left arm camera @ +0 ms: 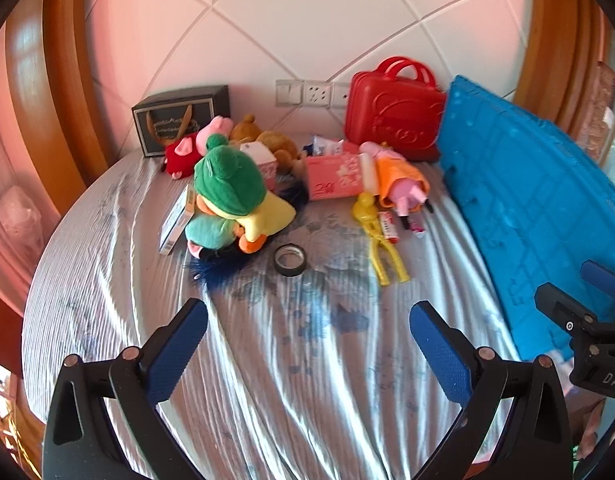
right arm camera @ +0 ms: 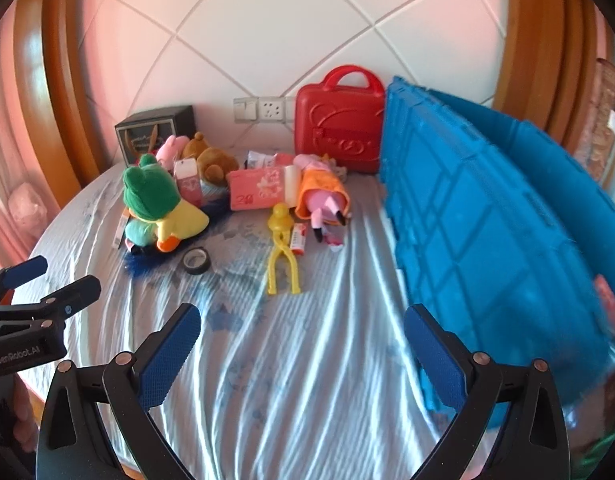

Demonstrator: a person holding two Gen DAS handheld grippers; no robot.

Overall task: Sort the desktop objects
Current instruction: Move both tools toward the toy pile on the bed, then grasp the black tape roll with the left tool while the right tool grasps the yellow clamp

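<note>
Toys lie piled at the far side of the cloth-covered round table (left arm camera: 267, 360). A duck plush with a green hat (left arm camera: 231, 200) (right arm camera: 155, 208) lies left. A black tape roll (left arm camera: 290, 260) (right arm camera: 196, 260) lies in front of it. Yellow plastic tongs (left arm camera: 381, 240) (right arm camera: 281, 248), a pink tissue pack (left arm camera: 335, 178) (right arm camera: 259, 188) and a pink pig doll in orange (left arm camera: 399, 180) (right arm camera: 323, 192) lie in the middle. A blue crate (left arm camera: 527, 208) (right arm camera: 487, 240) stands at the right. My left gripper (left arm camera: 307, 344) and right gripper (right arm camera: 301, 340) are open and empty above bare cloth.
A red toy case (left arm camera: 391, 108) (right arm camera: 339, 128) and a dark box (left arm camera: 179, 124) (right arm camera: 155, 132) stand against the tiled wall. Small plush toys (left arm camera: 243, 136) and card boxes (left arm camera: 175, 220) sit behind the duck. The table edge curves round at the left.
</note>
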